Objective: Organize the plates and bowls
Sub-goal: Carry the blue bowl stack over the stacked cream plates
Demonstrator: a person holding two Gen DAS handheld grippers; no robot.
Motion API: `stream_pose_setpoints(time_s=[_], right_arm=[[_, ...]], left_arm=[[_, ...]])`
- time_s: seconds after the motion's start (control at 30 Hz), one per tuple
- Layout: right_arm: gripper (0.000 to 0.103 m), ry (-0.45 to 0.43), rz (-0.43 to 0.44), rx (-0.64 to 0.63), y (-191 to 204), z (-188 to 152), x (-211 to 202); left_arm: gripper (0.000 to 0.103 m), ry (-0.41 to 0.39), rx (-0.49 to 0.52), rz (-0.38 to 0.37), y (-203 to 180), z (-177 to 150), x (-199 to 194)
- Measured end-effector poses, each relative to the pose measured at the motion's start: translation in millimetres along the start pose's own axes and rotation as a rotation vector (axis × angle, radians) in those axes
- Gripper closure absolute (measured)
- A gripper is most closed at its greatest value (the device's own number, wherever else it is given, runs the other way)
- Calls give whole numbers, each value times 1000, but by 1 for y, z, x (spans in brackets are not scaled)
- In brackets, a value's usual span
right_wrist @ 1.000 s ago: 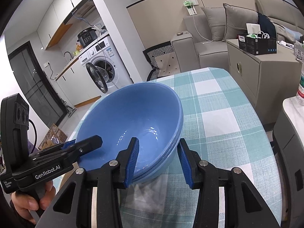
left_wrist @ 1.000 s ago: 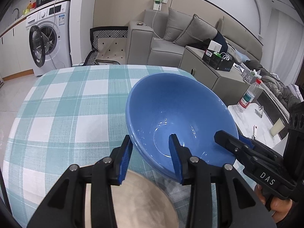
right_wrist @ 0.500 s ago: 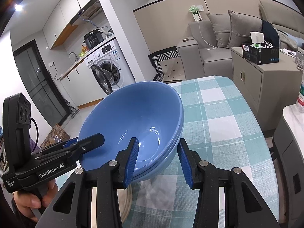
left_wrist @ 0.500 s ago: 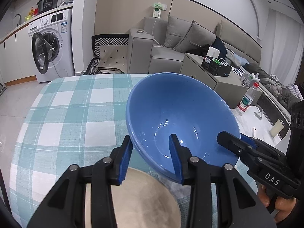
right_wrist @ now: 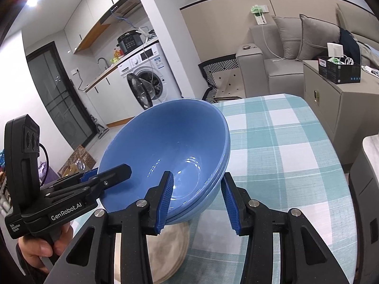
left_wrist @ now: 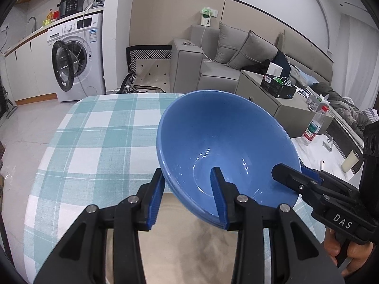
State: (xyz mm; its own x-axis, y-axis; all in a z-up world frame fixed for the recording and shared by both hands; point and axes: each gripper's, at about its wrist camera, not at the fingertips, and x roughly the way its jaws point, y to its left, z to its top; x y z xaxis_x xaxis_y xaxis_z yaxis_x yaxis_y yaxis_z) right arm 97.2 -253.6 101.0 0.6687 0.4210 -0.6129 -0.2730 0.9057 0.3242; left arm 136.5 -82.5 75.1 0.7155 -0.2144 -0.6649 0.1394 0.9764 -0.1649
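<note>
Blue bowls (left_wrist: 220, 146) now lifted higher off the desk (left_wrist: 99, 142), both grippers' fingers (left_wrist: 219, 196) part-closed, clamping the rim; plates (right_wrist: 165, 248) below, lower centre. Stacking next, probably.

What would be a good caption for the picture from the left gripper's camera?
Two grippers, left and right, hold stacked blue bowls above beige plates on a checked tablecloth.

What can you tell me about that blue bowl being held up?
The blue bowl is really a nested stack, with several glossy, ceramic-looking rims showing at its edge. It is empty, tilted and lifted above the checked tablecloth and a beige plate. The left gripper and right gripper each clamp its rim from opposite sides.
</note>
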Motion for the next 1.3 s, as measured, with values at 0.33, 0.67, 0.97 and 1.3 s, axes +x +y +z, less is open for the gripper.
stream_pose_setpoints(time_s=[0.33,0.67,0.97,1.3], right_arm=[[60,6,32,-30,23,-4,-6],[60,36,56,-67,45,-10,-1],[60,72,65,-100,59,-19,8],[60,117,60,-123,67,-27,19]], left_arm=[[65,-24,-4,34,11,-8,-21],[65,-42,-23,94,24,-24,-36],[64,-39,-65,120,38,-39,-38],[64,-19,-78,140,46,-50,-34]])
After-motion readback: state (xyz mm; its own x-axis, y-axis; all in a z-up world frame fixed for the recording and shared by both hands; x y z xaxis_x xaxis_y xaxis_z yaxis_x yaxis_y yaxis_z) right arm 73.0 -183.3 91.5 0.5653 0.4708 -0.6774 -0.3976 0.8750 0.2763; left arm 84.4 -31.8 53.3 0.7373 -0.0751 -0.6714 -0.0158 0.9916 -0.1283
